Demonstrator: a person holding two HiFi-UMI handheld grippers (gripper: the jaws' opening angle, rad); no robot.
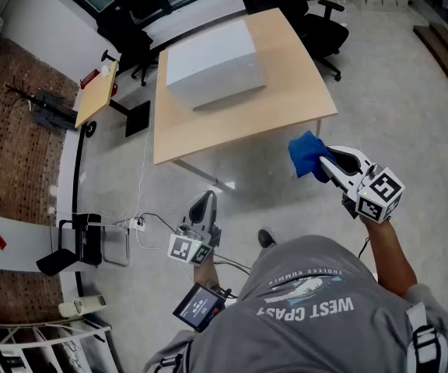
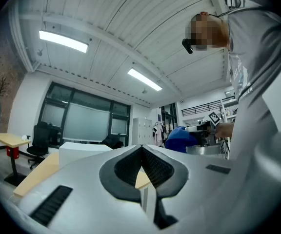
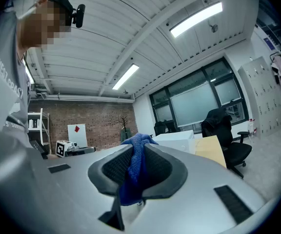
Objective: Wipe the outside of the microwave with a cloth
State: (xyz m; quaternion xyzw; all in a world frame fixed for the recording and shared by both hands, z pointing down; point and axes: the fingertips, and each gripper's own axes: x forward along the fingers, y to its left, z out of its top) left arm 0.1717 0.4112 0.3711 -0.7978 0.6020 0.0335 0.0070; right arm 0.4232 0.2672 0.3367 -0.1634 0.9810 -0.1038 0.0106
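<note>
Starting big: pale wooden table (image 1: 286, 92), well ahead of both grippers, nothing touching it yet. On top of it, the white microwave (image 1: 212, 62), a plain boxy block. Ahead and to the left of the right gripper (image 1: 327, 164), roughly straight out from the left gripper (image 1: 204, 202), well apart from either. Black office chairs (image 1: 317, 18) beyond the table's far side, out of play.

Now the right gripper: held level, clamped on the blue cloth (image 1: 307, 155). One fold pinched between the pads, the rest bunched out past the tips, a tail hanging below. Left gripper: level too, low and close to the body, jaws pressed together on nothing.

No wiping begun, by the look of it; closing the gap to the table likely first.

Trouble to watch for, all judgement from here:
- Risk of losing the cloth to the floor on a hard drag across the casing, given so narrow a fold in the pinch.
- Risk of scraping the white casing with bare jaw tips, given so little flat cloth out front.
- Risk of shoving the unbraced microwave toward a table edge with a firm push. Worth steadying with the spare left gripper.
- Cables (image 1: 137, 224) trailing on the floor just left of the left gripper, worth stepping wide of on the way in.
</note>
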